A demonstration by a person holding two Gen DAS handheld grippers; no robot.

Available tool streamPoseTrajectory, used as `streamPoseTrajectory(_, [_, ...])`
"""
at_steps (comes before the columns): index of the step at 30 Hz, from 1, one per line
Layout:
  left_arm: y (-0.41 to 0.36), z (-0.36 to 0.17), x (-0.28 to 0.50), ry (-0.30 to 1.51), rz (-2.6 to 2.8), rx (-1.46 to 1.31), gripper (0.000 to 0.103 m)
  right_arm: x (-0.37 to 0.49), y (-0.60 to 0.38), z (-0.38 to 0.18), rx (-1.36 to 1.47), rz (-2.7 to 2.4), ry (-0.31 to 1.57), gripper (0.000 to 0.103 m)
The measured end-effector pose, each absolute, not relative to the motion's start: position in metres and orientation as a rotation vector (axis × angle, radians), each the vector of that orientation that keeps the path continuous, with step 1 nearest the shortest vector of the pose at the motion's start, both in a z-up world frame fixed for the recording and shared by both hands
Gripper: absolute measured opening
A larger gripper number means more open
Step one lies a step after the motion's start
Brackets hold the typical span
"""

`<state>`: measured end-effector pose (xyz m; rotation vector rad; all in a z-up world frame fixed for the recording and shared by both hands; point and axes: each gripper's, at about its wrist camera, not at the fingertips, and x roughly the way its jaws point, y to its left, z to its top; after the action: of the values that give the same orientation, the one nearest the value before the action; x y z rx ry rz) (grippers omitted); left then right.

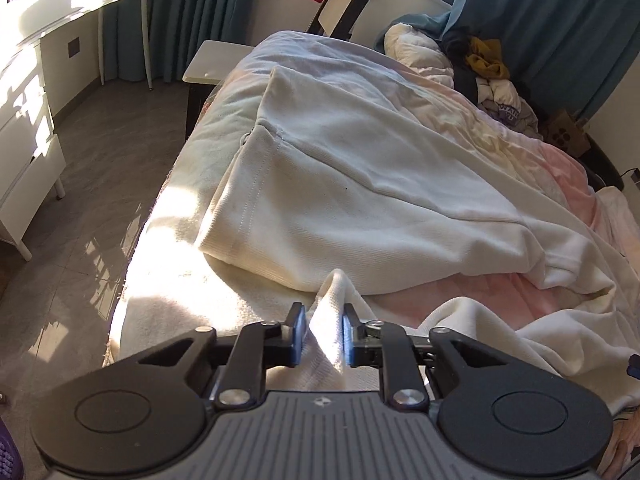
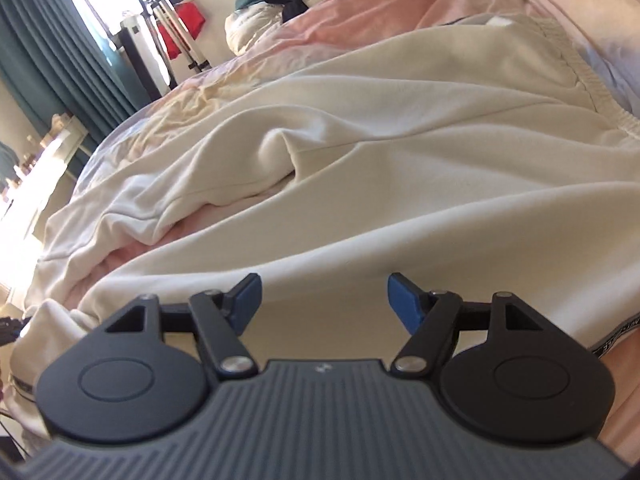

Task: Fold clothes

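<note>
A cream garment (image 1: 360, 168) lies spread over the bed, one leg-like part ending in a hem toward the left edge. My left gripper (image 1: 324, 309) sits at its near end, shut on a raised fold of the cream cloth that stands up between the blue pads. In the right wrist view the same garment (image 2: 400, 140) fills the frame, with its ribbed elastic waistband (image 2: 582, 76) at the right. My right gripper (image 2: 324, 284) hovers just over the near cloth, open, with nothing pinched between its blue pads (image 2: 248, 300).
A pink and white bed cover (image 1: 552, 168) lies under the garment. A pile of mixed clothes (image 1: 486, 60) sits at the bed's far end. A bedside table (image 1: 212, 60), a white desk (image 1: 24, 120) and tiled floor (image 1: 100, 160) are on the left, a tripod (image 2: 176, 28) by the window.
</note>
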<state>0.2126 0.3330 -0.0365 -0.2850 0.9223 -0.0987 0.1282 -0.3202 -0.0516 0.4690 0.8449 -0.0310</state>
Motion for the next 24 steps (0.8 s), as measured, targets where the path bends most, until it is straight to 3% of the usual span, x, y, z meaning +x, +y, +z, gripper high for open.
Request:
streamPoseTrajectory(7, [0.383, 0.002, 0.177, 0.732, 0.066, -0.485, 0.007, 0.124, -0.338, -0.061, 0.571, -0.075, 0.851, 0.072])
streamPoseTrajectory(16, [0.407, -0.038, 0.182, 0.782, 0.218, -0.568, 0.011, 0.117, -0.347, -0.049, 0.567, -0.07, 0.813, 0.072])
streamPoseTrajectory(19, [0.4, -0.031, 0.172, 0.776, 0.238, -0.562, 0.028, 0.112, -0.355, -0.04, 0.563, -0.079, 0.794, 0.072])
streamPoseTrajectory(21, [0.395, -0.024, 0.163, 0.792, 0.232, -0.558, 0.047, 0.11, -0.361, -0.034, 0.559, -0.089, 0.797, 0.072])
streamPoseTrajectory(24, [0.38, -0.011, 0.139, 0.808, 0.214, -0.542, 0.057, 0.103, -0.37, -0.026, 0.557, -0.069, 0.805, 0.072])
